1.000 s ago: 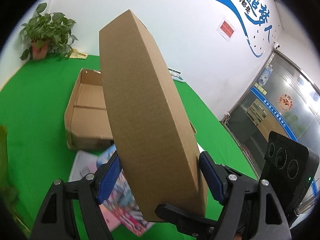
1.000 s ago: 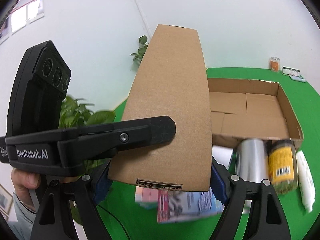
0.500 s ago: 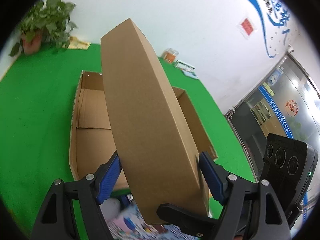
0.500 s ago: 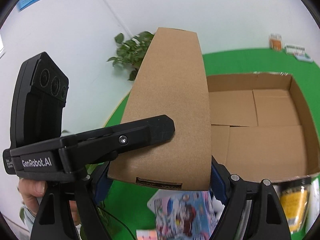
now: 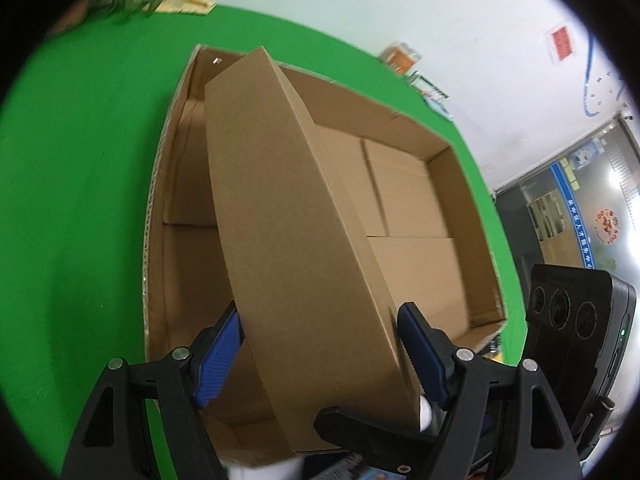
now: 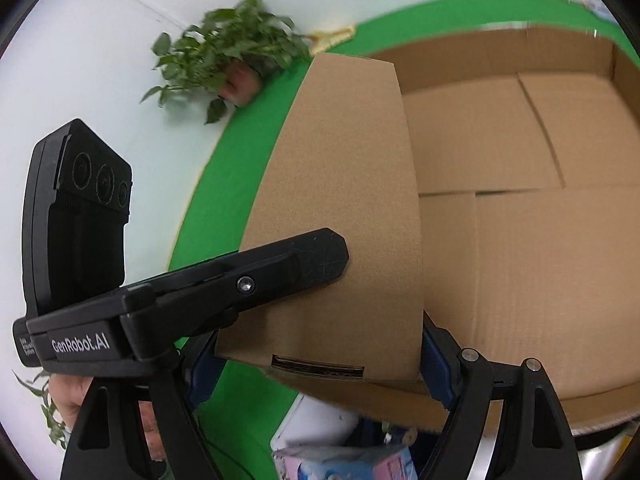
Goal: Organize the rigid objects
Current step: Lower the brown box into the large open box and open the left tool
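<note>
A flat closed cardboard box [image 5: 288, 216] is held on edge by both grippers. My left gripper [image 5: 320, 356] is shut on its near end, blue pads on both faces. My right gripper [image 6: 320, 364] is shut on the same flat box [image 6: 340, 208] from the other side. The flat box hangs tilted over a large open cardboard tray box [image 5: 420, 220], whose floor [image 6: 540, 240] is bare. The other hand's gripper body shows in each view.
Green table cloth [image 5: 80, 200] surrounds the tray box. A potted plant [image 6: 232, 56] stands at the far wall. Small items [image 5: 400, 58] sit at the table's back edge. A colourful book [image 6: 340, 460] and white items lie just below the grippers.
Both grippers have carried the flat box forward and down, from above the books and bottles to over the open tray box, tilting towards its floor.
</note>
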`<state>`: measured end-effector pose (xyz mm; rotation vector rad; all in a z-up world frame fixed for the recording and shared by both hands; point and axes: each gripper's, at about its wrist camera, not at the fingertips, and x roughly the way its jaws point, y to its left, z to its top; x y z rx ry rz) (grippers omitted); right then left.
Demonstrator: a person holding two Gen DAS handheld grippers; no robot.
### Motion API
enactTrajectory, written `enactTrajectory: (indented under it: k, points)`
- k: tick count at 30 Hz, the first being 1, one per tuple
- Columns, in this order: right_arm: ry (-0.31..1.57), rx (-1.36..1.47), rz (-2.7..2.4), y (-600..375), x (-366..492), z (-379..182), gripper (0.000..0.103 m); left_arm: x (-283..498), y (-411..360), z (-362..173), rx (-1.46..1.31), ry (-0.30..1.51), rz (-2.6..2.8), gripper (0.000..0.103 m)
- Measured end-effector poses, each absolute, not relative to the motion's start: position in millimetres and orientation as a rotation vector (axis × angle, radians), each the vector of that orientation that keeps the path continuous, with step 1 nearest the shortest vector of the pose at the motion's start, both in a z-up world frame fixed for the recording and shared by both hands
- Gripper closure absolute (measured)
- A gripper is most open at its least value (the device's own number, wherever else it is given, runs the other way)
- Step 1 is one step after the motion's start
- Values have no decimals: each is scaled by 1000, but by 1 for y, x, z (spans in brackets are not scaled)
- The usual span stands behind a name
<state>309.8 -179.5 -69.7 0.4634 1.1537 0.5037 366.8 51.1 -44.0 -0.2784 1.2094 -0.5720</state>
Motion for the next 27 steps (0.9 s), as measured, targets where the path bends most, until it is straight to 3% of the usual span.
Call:
enactTrajectory:
  k: [10,18,19,20,21,23,25,26,27]
  points:
    - [1296,540,555,-160,328,-137,22,368,77,-24,-240,1125,-444,27]
    - [1253,523,597,-173,316,-126,17,359,113,-26,-191,1086,-312,27]
    - [1258,518,587,-175,316,-127,25,359,114,-32,-185,1099,-304,27]
    - [1268,505,589,-174,317,-130,43,360,112,-37,-185,1113,-298,27]
    - [1287,484,588,-170,319,-133,50,359,115,-44,-190,1125,-292,28]
    - [1291,501,637,-164,317,-137,57,358,115,-51,-215,1134,-305,28]
    - [1268,474,628,-164,314,-135,57,356,115,-57,-241,1156,-334,28]
    - [1263,466,629,-164,312,-134,55,354,113,-60,-247,1165,-349,32]
    - [1261,462,635,-163,311,-132,54,352,112,-63,-259,1176,-363,45]
